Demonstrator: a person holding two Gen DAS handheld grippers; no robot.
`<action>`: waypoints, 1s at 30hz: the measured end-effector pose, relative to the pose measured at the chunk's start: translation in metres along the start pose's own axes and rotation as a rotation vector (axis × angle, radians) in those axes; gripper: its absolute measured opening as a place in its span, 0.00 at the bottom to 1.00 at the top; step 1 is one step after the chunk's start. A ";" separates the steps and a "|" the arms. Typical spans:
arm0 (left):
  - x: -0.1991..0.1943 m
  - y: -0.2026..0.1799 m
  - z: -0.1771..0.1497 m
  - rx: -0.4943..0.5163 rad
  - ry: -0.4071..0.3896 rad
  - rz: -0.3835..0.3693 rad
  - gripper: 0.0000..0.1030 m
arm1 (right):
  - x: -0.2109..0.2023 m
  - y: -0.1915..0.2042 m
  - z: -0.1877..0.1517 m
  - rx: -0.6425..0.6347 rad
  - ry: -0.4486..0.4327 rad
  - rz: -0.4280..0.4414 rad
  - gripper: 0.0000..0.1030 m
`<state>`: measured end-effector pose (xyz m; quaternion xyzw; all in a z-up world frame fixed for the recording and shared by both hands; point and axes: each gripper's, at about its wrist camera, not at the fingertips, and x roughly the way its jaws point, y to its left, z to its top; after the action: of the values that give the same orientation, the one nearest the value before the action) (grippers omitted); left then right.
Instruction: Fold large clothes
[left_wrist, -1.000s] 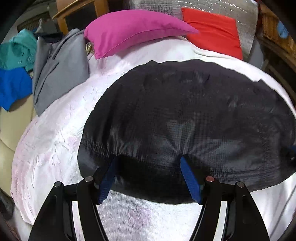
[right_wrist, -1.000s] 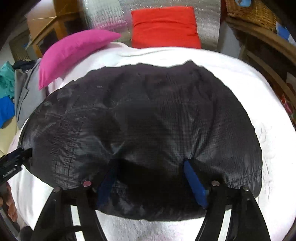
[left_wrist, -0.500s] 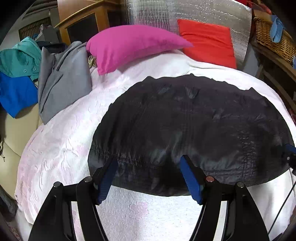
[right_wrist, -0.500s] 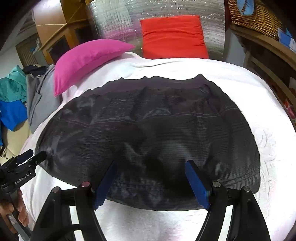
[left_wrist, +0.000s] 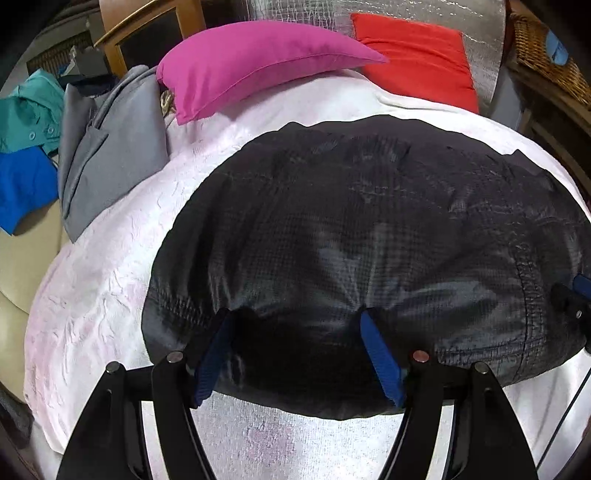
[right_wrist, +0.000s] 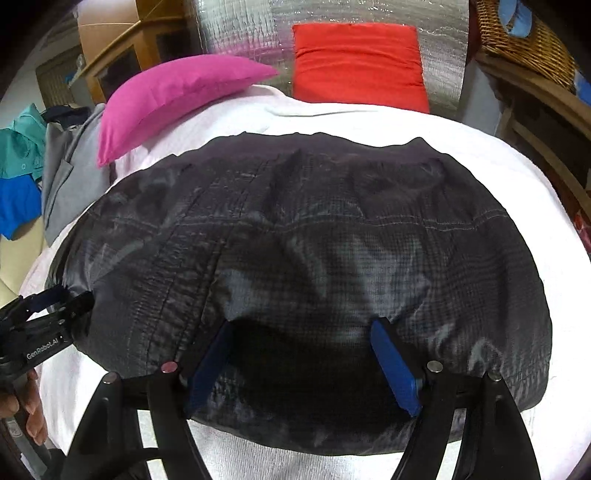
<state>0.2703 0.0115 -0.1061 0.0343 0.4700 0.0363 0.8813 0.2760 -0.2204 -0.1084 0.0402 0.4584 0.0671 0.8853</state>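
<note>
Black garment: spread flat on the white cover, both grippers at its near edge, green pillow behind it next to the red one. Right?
One error: the pillow beside the red pillow is pink, not green, as the left wrist view shows. The rest holds: the black garment lies on the white cover, with the left gripper and right gripper at its near edge.

A garment lies spread across the middle of the bed, its near edge at both grippers. Two pillows sit side by side at the far end. Other clothes are piled off the bed's left side.
</note>
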 end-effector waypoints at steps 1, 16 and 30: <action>-0.002 0.000 0.000 -0.002 0.004 0.001 0.70 | -0.004 -0.002 0.000 0.012 0.000 0.003 0.78; -0.042 0.032 -0.010 -0.058 -0.011 -0.051 0.70 | -0.036 -0.055 -0.002 0.142 0.027 0.081 0.80; 0.018 0.119 0.040 -0.275 0.043 -0.321 0.74 | -0.010 -0.218 0.015 0.552 0.021 0.326 0.85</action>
<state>0.3103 0.1304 -0.0873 -0.1625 0.4789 -0.0399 0.8618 0.3002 -0.4375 -0.1202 0.3510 0.4557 0.0818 0.8139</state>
